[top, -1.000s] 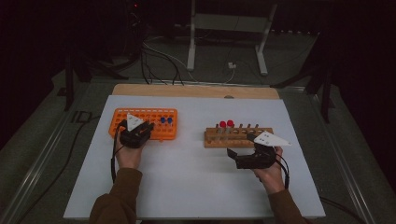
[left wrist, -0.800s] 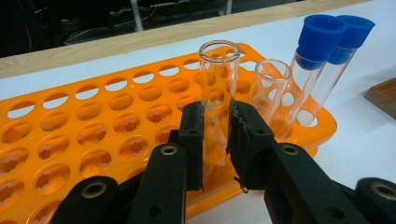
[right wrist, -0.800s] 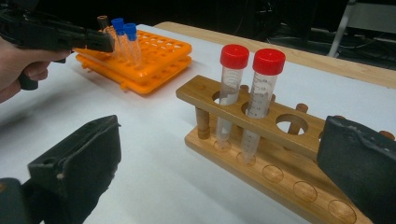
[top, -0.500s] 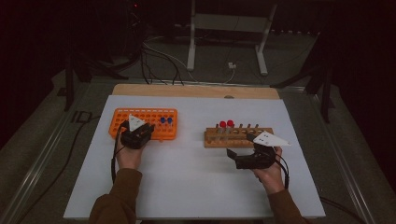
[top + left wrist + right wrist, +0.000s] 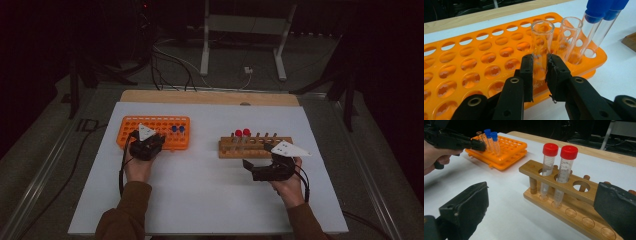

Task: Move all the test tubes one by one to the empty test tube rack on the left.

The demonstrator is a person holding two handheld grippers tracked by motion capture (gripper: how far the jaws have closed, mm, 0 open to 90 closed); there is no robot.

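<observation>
Left tool (image 5: 540,72) clamps an uncapped glass tube (image 5: 541,45) standing upright — long axis vertical, mouth up — in the orange rack (image 5: 474,67) on the bench (image 5: 200,195), right tool (image 5: 541,217) spread wide before the wooden rack (image 5: 564,195).

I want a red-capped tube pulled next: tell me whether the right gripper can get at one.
Probably yes. The right gripper is open beside the wooden rack, and the red-capped tubes stand upright with nothing before them.
</observation>
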